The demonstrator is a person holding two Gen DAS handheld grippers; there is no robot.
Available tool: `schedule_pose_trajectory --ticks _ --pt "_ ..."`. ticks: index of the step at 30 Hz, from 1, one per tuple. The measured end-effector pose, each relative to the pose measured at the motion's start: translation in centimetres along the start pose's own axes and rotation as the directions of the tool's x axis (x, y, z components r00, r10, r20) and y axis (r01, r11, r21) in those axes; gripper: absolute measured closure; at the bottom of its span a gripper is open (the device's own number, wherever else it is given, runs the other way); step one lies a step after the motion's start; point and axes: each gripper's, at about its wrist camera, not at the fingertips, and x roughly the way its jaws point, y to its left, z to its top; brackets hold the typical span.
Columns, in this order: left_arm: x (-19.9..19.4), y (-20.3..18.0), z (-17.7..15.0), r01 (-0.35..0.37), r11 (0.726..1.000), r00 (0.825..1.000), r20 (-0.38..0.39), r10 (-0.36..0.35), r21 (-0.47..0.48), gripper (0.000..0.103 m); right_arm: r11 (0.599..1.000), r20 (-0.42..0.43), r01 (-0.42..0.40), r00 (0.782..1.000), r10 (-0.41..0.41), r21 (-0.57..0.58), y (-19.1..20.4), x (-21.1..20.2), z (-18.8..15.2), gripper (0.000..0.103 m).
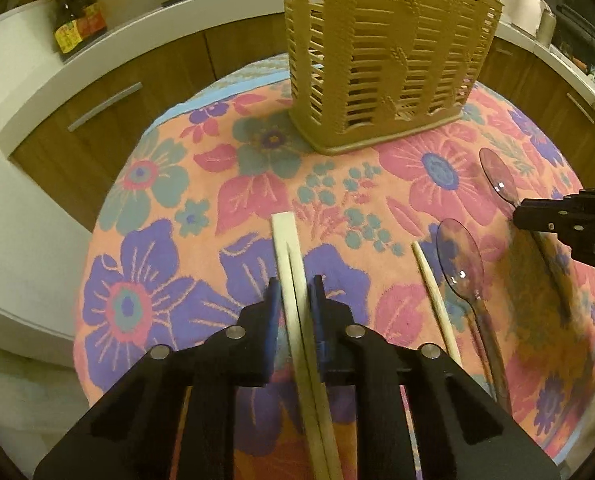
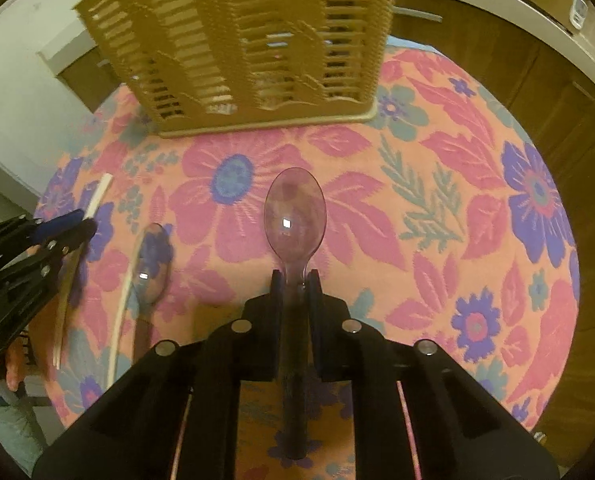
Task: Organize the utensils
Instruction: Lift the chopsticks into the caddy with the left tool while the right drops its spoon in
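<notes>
Your left gripper [image 1: 295, 292] pinches the chopsticks [image 1: 285, 240] and your right gripper [image 2: 296, 284] pinches a spoon [image 2: 295, 216] (basket [image 1: 377, 60] stands far).

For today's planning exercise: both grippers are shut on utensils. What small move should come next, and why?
Probably lift both toward the basket: the left gripper clamps the chopsticks, the right gripper the spoon, both low over the floral cloth.

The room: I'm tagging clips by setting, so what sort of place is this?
Most likely a home kitchen: wood-fronted cabinets under a white countertop, sauce bottles standing on it, and a slotted utensil holder on a floral-cloth table.
</notes>
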Motion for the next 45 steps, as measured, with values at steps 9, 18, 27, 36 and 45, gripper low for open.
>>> schedule_pose_trajectory --ticks 9,18,27,36,45 --pt "-6.2 1.5 0.7 0.179 0.978 0.949 0.28 -0.144 -0.103 0.092 0.986 0.18 -0.123 0.973 0.143 -0.115 2.3 -5.4 1.0 0.093" --pt "-14.7 1.9 7.0 0.27 0.959 0.793 0.584 -0.174 -0.08 0.092 0.97 0.426 -0.164 0.876 0.227 -0.18 2.4 -13.7 4.7 0.093" --pt "-15.7 0.7 14.2 0.315 0.947 0.685 0.706 -0.178 -0.067 0.092 0.984 0.596 -0.142 0.783 0.179 -0.109 -0.3 -16.8 11.1 0.093" --pt "-13.1 0.7 18.6 0.308 0.946 0.641 0.756 -0.13 -0.099 0.092 0.994 0.674 -0.11 0.733 0.092 -0.015 -3.1 -15.2 16.3 0.093" --pt "-9.5 1.3 18.8 0.297 0.94 0.614 0.788 -0.052 -0.169 0.092 0.997 0.732 -0.048 0.681 -0.008 0.055 -4.0 -11.3 16.8 0.093"
